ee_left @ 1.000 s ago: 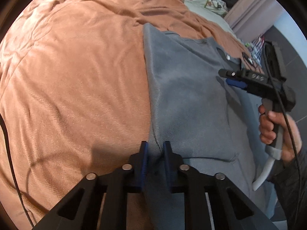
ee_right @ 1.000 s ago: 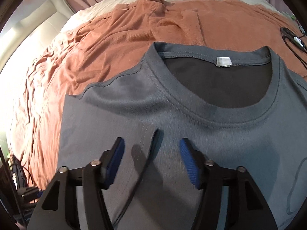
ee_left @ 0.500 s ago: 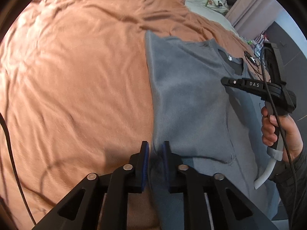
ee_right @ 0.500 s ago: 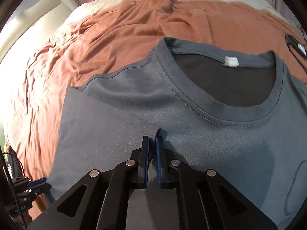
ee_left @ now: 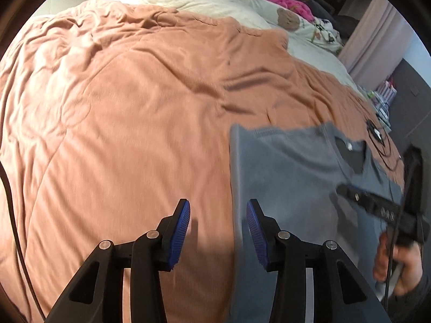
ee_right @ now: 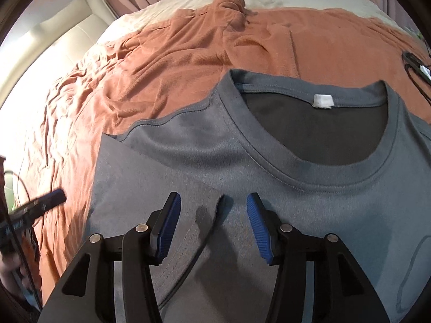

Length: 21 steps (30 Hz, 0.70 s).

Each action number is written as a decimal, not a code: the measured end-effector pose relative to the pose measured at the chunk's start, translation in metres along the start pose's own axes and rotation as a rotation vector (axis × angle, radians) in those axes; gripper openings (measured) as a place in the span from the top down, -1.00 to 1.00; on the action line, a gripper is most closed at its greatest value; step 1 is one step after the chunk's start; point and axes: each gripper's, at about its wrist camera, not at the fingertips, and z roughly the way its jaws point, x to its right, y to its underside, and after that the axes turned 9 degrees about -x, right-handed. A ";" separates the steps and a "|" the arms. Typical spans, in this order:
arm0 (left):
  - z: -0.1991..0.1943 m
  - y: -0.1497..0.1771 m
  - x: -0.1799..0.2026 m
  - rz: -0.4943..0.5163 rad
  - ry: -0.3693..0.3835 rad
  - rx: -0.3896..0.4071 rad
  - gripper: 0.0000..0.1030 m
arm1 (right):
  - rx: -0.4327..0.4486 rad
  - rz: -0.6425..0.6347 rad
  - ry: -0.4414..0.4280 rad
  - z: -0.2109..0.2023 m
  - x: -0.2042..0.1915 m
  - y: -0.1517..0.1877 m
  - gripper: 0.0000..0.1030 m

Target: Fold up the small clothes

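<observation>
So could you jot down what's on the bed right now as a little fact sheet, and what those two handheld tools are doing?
garment: grey T-shirt, lying on the bed, one side folded inward
neck label: white tag
surface: orange blanket
left gripper: fingers apart, holding nothing, at the shirt's folded edge
right gripper: fingers apart, empty, over the shirt below the collar
background: stuffed toys near the pillows

Both wrist cameras look down close over the bed (ee_left: 134,107), sharing the grey shirt (ee_right: 215,161) from opposite sides.
</observation>
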 end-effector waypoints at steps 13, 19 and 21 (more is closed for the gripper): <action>0.057 -0.051 0.015 0.037 -0.150 0.003 0.11 | -0.005 -0.117 0.125 0.020 -0.016 0.002 0.36; 0.077 -0.062 0.010 0.023 -0.189 -0.012 0.06 | 0.012 -0.146 0.194 0.023 -0.029 0.007 0.36; 0.077 -0.066 0.008 0.010 -0.188 0.001 0.04 | 0.022 -0.138 0.227 0.023 -0.031 0.007 0.40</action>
